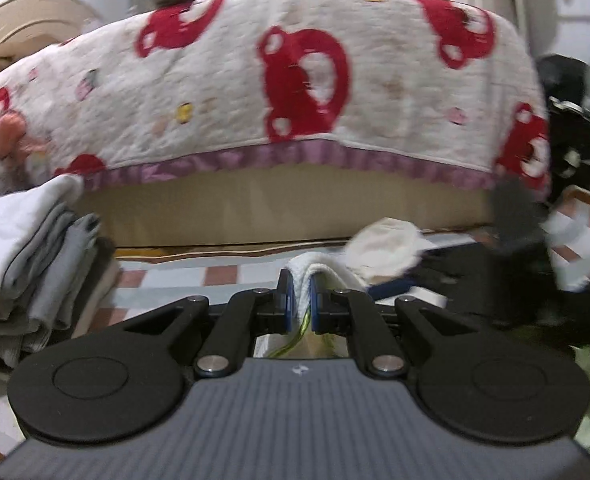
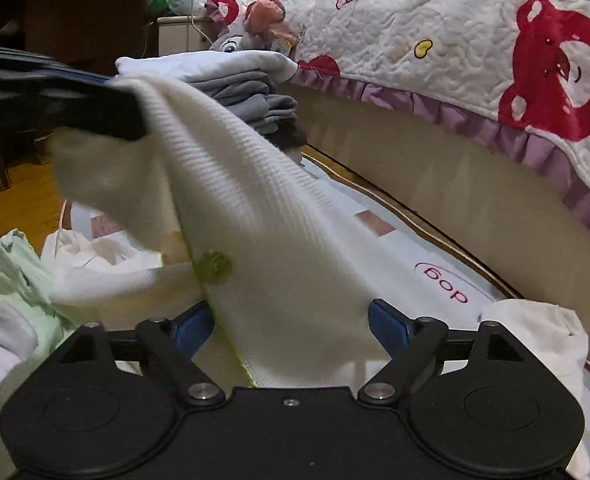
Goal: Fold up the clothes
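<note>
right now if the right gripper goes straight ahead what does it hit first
The right gripper, fingers open, would meet the white ribbed garment draped right before it; the left gripper holds that up. Depth beyond is unclear.

A home bedroom: a bed under a bear-print quilt (image 1: 295, 80), folded laundry (image 1: 27, 248), a plush toy (image 2: 255, 28).

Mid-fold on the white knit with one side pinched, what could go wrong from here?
1. Only the left tongs grip the white knit garment; the right tongs stand open around its lower edge, so it may sag and fold unevenly.
2. The pinch holds a bunched edge, which could slip out if pulled.
3. The stack of folded clothes sits close on the left; a wide swing might topple it.
</note>
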Tool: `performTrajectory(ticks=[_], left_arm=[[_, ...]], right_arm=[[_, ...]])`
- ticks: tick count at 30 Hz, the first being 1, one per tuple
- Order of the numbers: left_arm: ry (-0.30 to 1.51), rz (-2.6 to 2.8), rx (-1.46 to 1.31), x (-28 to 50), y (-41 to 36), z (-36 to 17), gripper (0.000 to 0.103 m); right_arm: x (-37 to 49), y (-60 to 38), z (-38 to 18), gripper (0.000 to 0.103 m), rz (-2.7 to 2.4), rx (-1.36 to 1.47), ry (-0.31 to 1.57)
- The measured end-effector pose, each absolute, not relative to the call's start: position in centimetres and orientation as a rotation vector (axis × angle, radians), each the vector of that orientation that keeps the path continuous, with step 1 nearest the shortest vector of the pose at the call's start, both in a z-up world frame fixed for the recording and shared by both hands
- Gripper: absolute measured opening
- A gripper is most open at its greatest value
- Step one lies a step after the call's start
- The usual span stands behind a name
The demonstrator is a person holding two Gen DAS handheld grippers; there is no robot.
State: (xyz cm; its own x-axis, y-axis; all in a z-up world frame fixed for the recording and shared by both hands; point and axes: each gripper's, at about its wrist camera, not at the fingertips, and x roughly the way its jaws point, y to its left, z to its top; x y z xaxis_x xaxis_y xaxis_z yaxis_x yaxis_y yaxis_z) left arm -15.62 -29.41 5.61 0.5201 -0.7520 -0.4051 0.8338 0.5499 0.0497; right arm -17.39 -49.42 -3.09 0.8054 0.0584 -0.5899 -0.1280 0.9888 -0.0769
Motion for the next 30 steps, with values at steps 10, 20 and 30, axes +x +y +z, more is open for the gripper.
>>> performTrajectory(ticks=[10, 20, 30], left_arm=[[0.231, -0.895, 0.354, -12.6, -31.5, 8.4, 0.007], [0.26, -0.767, 0.221, -5.3, -35.3, 8.0, 0.069], [0.673, -0.851, 0.411, -6.9, -34.3, -5.6, 0.069]], right_arm=[[-14.0, -51.7, 0.8, 0.012, 0.23, 0.015, 0.565], [-2.9, -64.1, 10.0, 0.031, -0.181, -0.009, 0.397], [-19.4, -67.3, -2.3, 0.058, -0.321, 0.241, 0.607]])
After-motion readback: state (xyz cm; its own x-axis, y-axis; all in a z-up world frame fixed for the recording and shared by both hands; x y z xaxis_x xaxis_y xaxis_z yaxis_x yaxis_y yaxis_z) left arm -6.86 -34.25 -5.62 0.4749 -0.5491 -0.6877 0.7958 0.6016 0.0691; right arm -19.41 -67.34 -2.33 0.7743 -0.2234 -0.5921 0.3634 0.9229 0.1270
